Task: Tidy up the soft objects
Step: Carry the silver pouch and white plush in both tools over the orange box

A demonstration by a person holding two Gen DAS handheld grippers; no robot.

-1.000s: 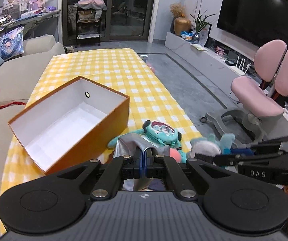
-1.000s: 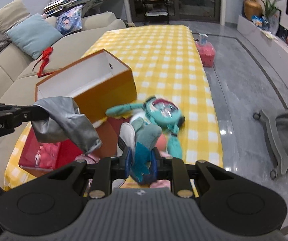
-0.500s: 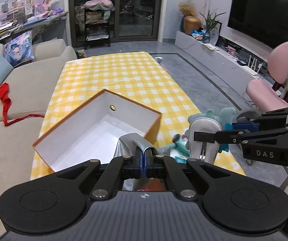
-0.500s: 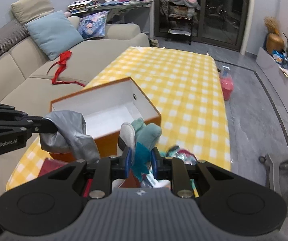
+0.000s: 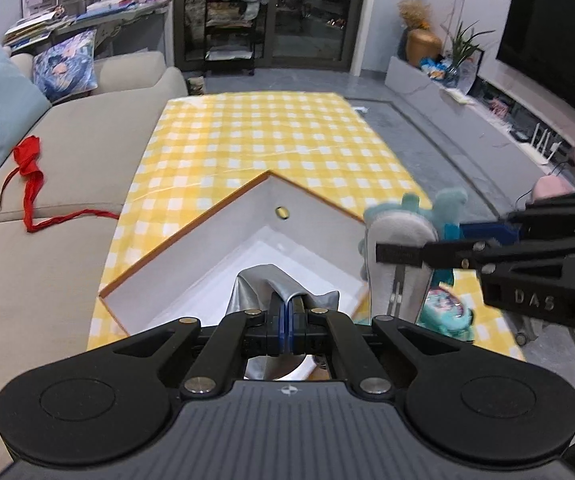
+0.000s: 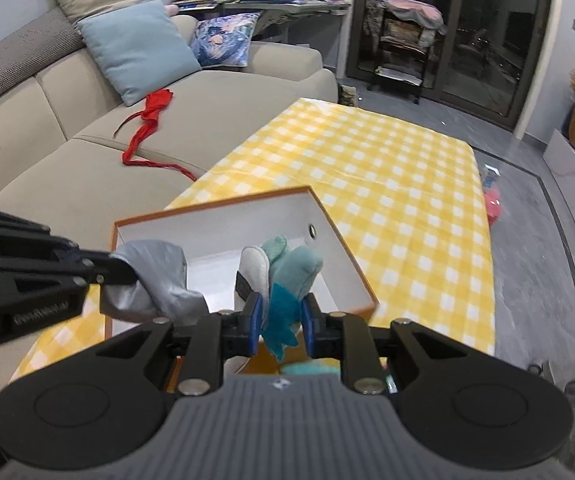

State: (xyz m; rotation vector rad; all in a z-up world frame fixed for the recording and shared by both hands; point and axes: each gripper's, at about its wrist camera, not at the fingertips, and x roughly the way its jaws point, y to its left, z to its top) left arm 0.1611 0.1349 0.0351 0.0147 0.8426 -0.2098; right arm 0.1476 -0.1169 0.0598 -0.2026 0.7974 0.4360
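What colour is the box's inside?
White inside the box, orange outside; clearest in the left wrist view.

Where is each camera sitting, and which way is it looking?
Left wrist: sits on the left gripper, looking forward and down into the orange box; the right gripper shows at right.
Right wrist: sits on the right gripper, looking across the box toward the sofa; the left gripper shows at left.
Both see the box, silver cloth, teal plush and yellow checked table.
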